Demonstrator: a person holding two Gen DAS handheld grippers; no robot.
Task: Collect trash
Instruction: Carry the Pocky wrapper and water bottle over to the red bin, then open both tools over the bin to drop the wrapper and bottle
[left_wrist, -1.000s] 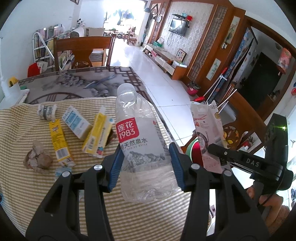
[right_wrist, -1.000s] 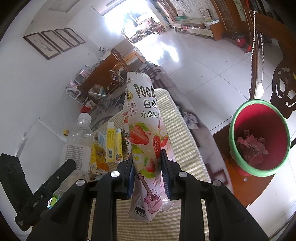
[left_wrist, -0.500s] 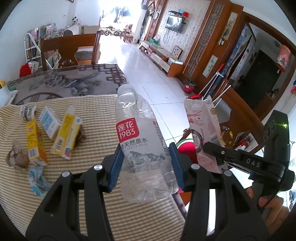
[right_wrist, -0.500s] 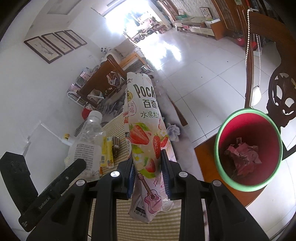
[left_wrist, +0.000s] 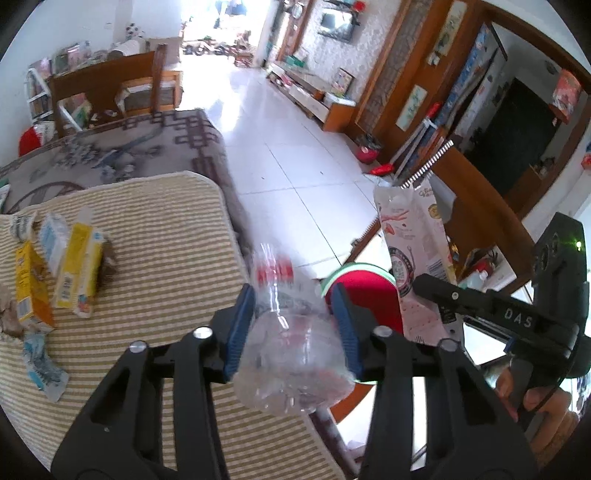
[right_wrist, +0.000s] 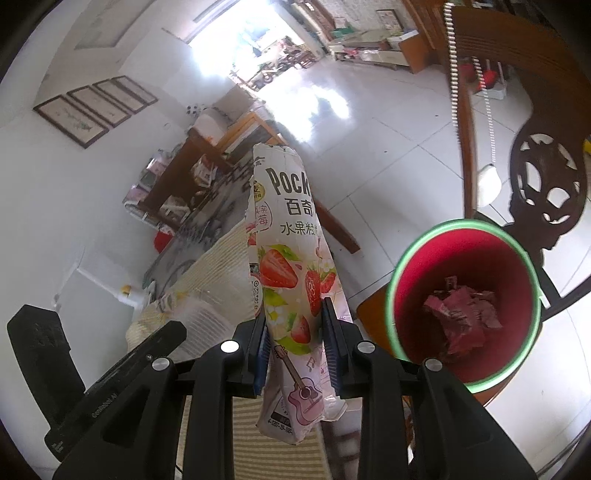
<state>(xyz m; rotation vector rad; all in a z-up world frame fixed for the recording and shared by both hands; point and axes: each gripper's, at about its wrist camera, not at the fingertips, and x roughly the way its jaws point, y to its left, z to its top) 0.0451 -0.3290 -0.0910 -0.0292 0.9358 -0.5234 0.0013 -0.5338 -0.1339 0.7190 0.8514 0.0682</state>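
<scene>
My left gripper (left_wrist: 291, 321) is shut on a clear plastic water bottle (left_wrist: 288, 332) with a red label, blurred and tipped toward the red bin (left_wrist: 364, 291) with a green rim just beyond the table edge. My right gripper (right_wrist: 295, 343) is shut on a pink Pocky strawberry wrapper (right_wrist: 291, 273), held upright left of the bin (right_wrist: 461, 254). The bin holds crumpled reddish paper (right_wrist: 461, 314). The wrapper (left_wrist: 413, 240) and right gripper body also show in the left wrist view.
On the striped tablecloth (left_wrist: 155, 236) lie yellow cartons (left_wrist: 77, 269), a blue-white carton (left_wrist: 51, 236), crumpled paper (left_wrist: 7, 314) and a wrapper (left_wrist: 40, 358). The bin stands on a dark wooden chair (right_wrist: 535, 177). White tiled floor lies beyond.
Both grippers moved right, off the table toward the bin. The bottle tilted forward and sits lower in the left jaws. The bin looms larger in the right view.
</scene>
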